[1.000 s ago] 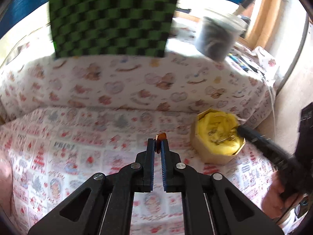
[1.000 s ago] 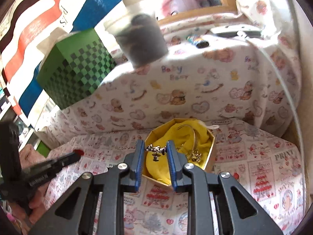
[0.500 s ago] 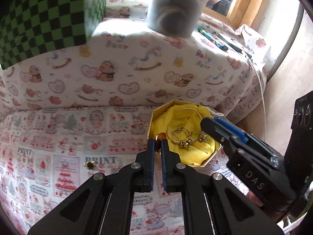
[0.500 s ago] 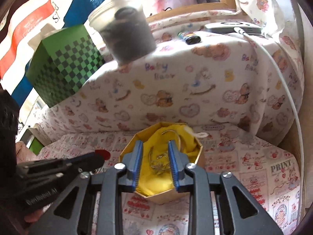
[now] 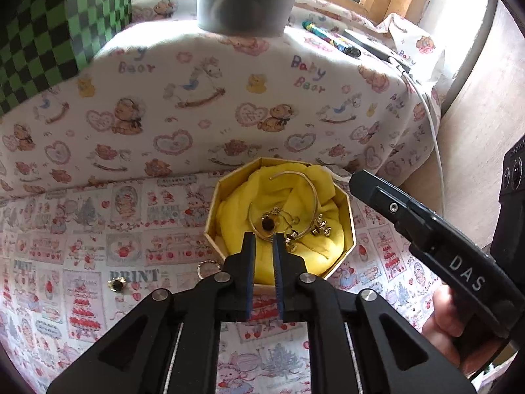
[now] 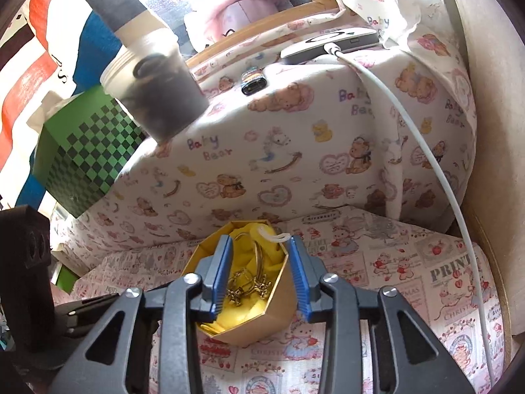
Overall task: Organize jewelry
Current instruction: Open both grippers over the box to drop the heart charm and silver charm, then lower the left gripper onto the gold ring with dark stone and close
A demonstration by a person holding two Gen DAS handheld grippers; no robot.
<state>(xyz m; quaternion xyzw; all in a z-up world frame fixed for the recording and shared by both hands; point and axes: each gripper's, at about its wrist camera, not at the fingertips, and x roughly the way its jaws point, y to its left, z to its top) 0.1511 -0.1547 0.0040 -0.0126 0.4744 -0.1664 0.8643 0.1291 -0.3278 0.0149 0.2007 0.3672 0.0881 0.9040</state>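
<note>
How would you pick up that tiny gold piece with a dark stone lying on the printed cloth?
From straight above, pinching the tiny gold piece with a dark stone across its raised stone end. It lies low on the soft printed cloth, apart from the octagonal gold box, so a sideways approach would likely just push it along.

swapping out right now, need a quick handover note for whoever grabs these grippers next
Left gripper: slightly open and empty, tips over the yellow-lined octagonal box; a dark-stone ring lies in the lining just ahead of them.
Right gripper: open, empty, straddling the box.
In the box: gold bangle, chain and charms.
Left out on the printed cloth: a dark-stone piece and a thin ring beside the box.
</note>
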